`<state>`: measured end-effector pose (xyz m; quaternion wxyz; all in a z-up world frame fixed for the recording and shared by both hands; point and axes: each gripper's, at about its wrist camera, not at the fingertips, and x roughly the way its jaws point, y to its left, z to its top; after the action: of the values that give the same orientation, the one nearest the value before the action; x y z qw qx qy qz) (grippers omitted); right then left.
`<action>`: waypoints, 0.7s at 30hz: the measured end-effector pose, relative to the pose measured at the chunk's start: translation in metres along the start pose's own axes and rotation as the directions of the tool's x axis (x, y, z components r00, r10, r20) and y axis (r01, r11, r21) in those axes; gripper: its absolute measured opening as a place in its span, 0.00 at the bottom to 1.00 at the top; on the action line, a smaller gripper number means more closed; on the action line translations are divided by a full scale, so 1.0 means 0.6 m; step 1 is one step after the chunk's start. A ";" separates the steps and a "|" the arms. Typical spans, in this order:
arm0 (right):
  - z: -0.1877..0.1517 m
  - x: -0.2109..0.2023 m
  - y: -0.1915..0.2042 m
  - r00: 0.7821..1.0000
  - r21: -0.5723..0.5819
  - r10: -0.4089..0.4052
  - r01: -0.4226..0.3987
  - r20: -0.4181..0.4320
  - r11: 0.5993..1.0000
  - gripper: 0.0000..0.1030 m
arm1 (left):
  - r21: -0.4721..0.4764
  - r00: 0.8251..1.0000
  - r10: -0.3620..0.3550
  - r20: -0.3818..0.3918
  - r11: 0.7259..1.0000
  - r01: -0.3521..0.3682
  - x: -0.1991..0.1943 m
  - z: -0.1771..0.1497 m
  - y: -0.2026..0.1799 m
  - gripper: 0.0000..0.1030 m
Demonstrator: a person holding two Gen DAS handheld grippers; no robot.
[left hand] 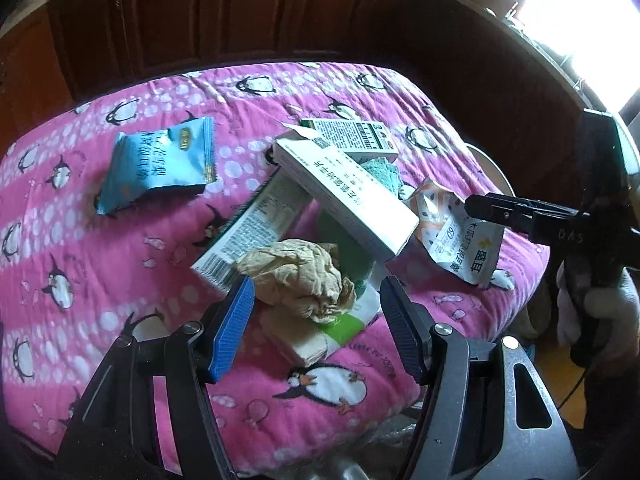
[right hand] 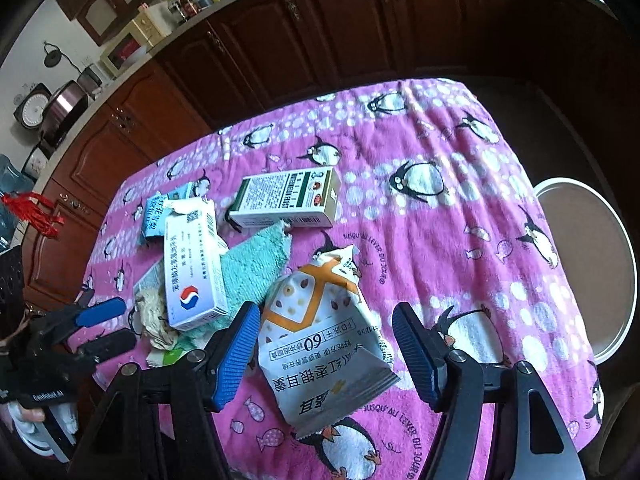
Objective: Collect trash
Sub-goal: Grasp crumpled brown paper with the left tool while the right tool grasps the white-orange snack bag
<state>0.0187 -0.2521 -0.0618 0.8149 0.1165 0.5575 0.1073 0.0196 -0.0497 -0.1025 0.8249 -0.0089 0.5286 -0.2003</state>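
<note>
Dark wooden cabinets [right hand: 320,32] run behind a surface covered by a pink penguin-print blanket [left hand: 80,240], and a round white stool [right hand: 588,264] stands just past the surface's right edge.

Most of the trash lies in a loose heap toward the middle and near edge of the surface. A crumpled brown paper wad [left hand: 300,276] sits on top of the pile at the near edge, over a teal cloth [right hand: 256,264] and a flattened carton with a barcode [left hand: 248,228]. A long white box [left hand: 344,196] leans across the heap, tilted, its far end torn open. Behind it lies a green-and-white box [right hand: 288,200] on its side. A blue snack packet [left hand: 160,164] lies apart from the heap, toward the left edge. A white-and-orange pouch [right hand: 320,344] lies flat near the near right corner, just beside the teal cloth.

The left gripper [left hand: 316,320] hovers spread wide over the paper wad, which shows between its blue pads [left hand: 236,328]; the pads do not press it. The right gripper [right hand: 326,352] is also spread wide, straddling the pouch without squeezing it, its fingers standing clear on both sides.
</note>
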 end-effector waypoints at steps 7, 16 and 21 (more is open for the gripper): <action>-0.001 0.023 -0.018 1.000 0.029 -0.002 0.003 -0.028 1.000 0.65 | 0.017 1.000 0.013 -0.013 1.000 -0.013 0.035 0.003 -0.006 0.49; -0.014 0.034 -0.030 0.996 0.043 0.087 -0.085 -0.029 0.995 0.21 | -0.016 1.000 -0.001 -0.007 1.000 0.001 0.022 -0.007 0.014 0.20; -0.009 -0.008 -0.018 0.994 -0.018 0.104 -0.103 0.036 0.995 0.19 | -0.020 0.999 0.000 0.035 1.000 0.001 -0.022 -0.006 0.025 0.20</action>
<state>0.0124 -0.2635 -0.0631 0.8192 0.1407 0.5349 0.1516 0.0168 -0.0311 -0.0961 0.8337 -0.0209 0.5162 -0.1949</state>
